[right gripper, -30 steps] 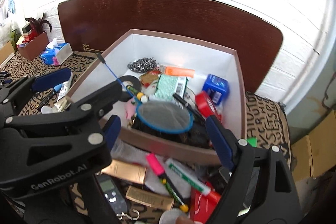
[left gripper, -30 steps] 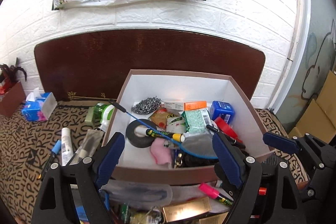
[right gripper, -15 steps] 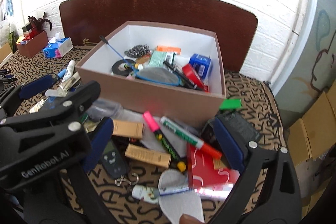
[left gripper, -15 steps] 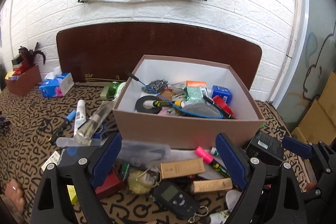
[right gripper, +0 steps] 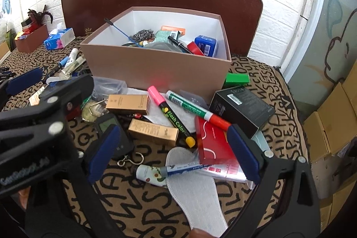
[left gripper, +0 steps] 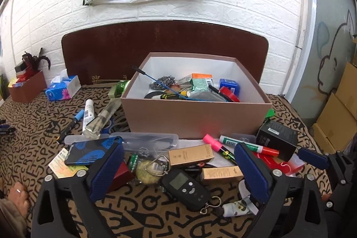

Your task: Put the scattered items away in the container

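A brown cardboard box [left gripper: 196, 115] with white inside walls holds several items; it also shows in the right wrist view [right gripper: 156, 66]. Scattered in front of it lie a pink marker [right gripper: 158, 98], a green-and-red marker [right gripper: 196, 112], two gold boxes [right gripper: 127, 102], a black box [right gripper: 241, 108], a red packet [right gripper: 214, 144], a white insole [right gripper: 196, 189], a small tube [right gripper: 151, 175] and a black hand scale [left gripper: 185, 189]. My left gripper [left gripper: 178, 173] is open and empty above the scale. My right gripper [right gripper: 171, 153] is open and empty above the insole and red packet.
Left of the box lie a blue phone case [left gripper: 89, 151], a clear case [left gripper: 145, 141], a white tube [left gripper: 88, 113] and a blue pen [left gripper: 71, 124]. A tissue pack [left gripper: 62, 88] and a brown planter box [left gripper: 26, 88] stand at the far left. Cardboard cartons [right gripper: 334, 122] stand right.
Both grippers have pulled back and away from the box, staying open and empty. The scattered items in front of the box have come into view.
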A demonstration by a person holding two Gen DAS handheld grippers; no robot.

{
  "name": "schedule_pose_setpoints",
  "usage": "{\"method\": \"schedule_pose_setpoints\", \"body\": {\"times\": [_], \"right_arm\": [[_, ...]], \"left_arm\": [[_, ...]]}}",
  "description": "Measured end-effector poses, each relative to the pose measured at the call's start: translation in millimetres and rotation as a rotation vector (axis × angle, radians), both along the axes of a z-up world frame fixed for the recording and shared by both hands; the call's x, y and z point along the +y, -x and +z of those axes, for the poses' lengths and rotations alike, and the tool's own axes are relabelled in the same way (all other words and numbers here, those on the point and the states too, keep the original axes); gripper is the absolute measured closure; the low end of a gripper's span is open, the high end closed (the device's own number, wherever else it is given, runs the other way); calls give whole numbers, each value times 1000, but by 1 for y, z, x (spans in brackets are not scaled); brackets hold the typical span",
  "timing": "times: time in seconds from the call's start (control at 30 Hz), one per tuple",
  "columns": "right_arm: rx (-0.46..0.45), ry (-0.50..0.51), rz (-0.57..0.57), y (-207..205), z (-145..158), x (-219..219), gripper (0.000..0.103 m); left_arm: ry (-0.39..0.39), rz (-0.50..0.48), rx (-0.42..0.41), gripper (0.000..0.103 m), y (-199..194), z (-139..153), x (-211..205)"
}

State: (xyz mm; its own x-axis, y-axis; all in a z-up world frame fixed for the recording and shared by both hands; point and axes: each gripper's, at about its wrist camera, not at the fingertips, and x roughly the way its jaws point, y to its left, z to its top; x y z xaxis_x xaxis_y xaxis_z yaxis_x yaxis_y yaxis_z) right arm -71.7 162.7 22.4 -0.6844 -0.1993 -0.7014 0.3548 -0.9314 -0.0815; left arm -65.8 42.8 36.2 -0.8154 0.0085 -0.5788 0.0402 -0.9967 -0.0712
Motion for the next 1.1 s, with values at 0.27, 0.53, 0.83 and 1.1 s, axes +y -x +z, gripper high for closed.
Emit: {"method": "schedule_pose_setpoints", "body": {"times": [0.27,0.53,0.83,1.1], "right_arm": [[-1,-10,-10,-2,-4,4,6],[-8,-21,-11,-1,-7,4,6],[-6,-33,-11,-1,-9,3,6],[-2,-37,-14,-2,-10,2,6]], "left_arm": [[-3,6,-15,1,-1,-6,1],[1,18,-29,1,0,-10,0],[13,18,-32,1,0,-11,2],[52,43,-23,1,-3,-10,3]]}}
